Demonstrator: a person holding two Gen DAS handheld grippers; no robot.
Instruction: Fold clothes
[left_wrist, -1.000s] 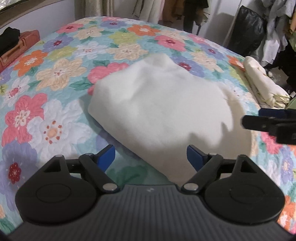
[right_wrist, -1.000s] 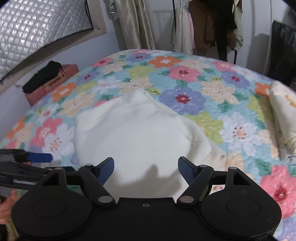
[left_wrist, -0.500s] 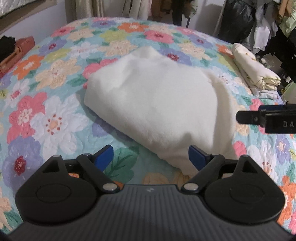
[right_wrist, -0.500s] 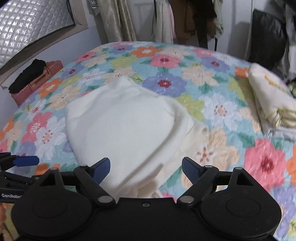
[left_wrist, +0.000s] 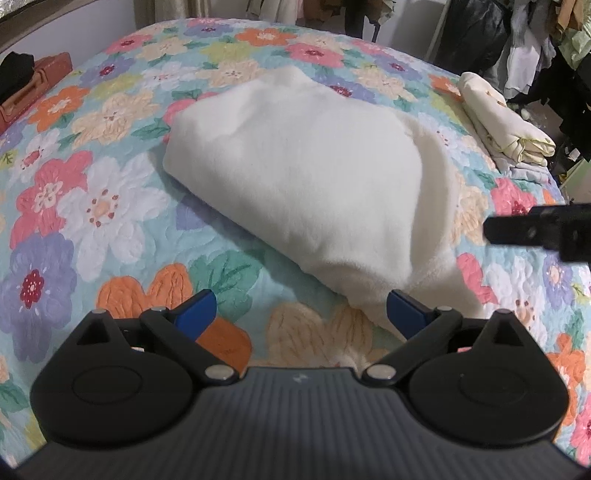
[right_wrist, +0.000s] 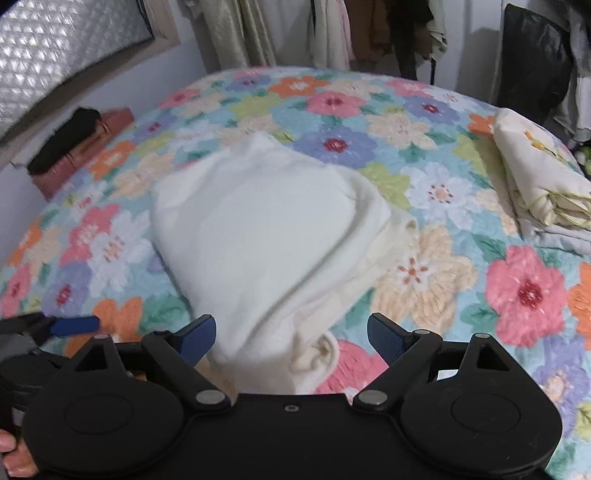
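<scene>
Cream fleece garment (left_wrist: 295, 177), folded, lies just beyond both grippers.
We note its long axis running near-right to far-left; right gripper (right_wrist: 291, 334) nearer its end, left gripper (left_wrist: 301, 314) beside; jaws opening, nothing clamped.

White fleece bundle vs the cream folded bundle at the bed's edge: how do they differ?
The white fleece bundle is plain and fuzzy; the cream folded bundle is smooth, with a small yellow print and greenish edging. The white one lies mid-bed just ahead of both claws; the cream one sits at the bed's far right edge on grey cloth. The white one looks puffy and loosely folded; the cream one is flatter, in tidy layers. Both rest folded on the floral quilt.
</scene>
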